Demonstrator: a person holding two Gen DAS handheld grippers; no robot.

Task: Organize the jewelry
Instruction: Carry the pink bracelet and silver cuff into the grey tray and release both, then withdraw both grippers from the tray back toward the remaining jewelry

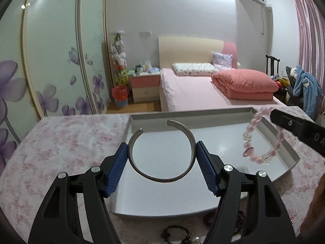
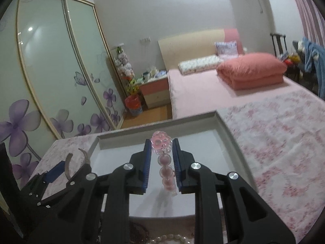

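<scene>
Tray (image 1: 288, 152), grey and shallow, is set on the floral-clothed worktop (image 1: 61, 142). Above its floor, a silver cuff bangle (image 1: 162, 152) is clamped between the left gripper's (image 1: 162, 156) blue fingers (image 1: 117, 168). Over its right side, a pink bead bracelet (image 2: 163, 160) is pinched by the right gripper (image 2: 161, 160).

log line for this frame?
left gripper: holds silver cuff | right gripper: holds pink bead bracelet | both over grey tray
</scene>
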